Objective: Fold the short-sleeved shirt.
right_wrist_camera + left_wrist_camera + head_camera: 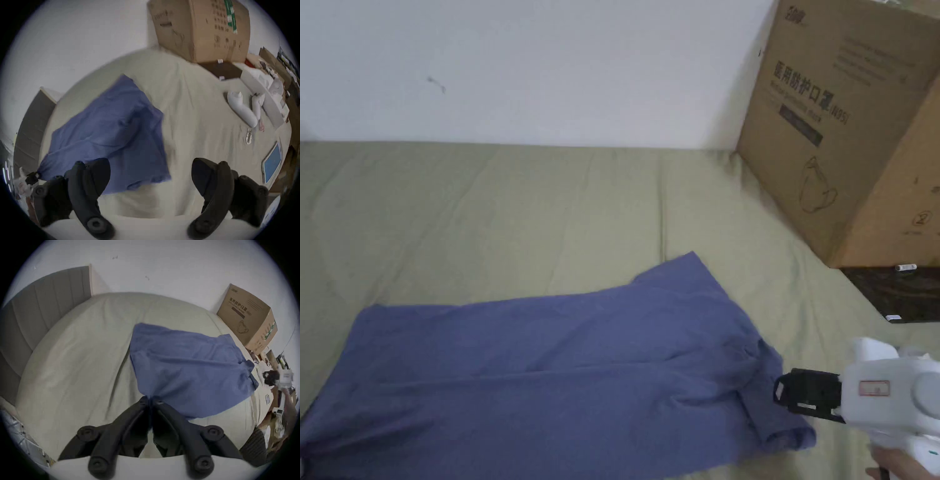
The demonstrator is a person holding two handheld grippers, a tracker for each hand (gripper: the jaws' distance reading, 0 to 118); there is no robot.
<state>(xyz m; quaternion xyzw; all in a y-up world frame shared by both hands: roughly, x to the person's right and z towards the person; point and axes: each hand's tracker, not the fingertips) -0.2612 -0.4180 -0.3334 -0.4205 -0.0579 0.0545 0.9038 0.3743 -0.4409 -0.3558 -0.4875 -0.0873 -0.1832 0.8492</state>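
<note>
A blue short-sleeved shirt (562,369) lies spread across the olive-green bed sheet (519,206), its collar end toward the right. In the left gripper view the shirt (186,366) bunches to a point between the black jaws, and my left gripper (150,400) is shut on that corner of cloth. That gripper is also seen far off in the right gripper view (33,176), pinching the shirt's corner. My right gripper (784,392) hovers just right of the collar end with nothing held; in its own view the right gripper (151,170) has its jaws wide apart above the shirt's (105,138) near edge.
A large cardboard box (850,125) stands at the bed's far right against the white wall. White stuffed items (241,110) and a blue-screened tablet (272,164) lie on the bed to the right. A grey padded headboard (32,313) bounds the left end.
</note>
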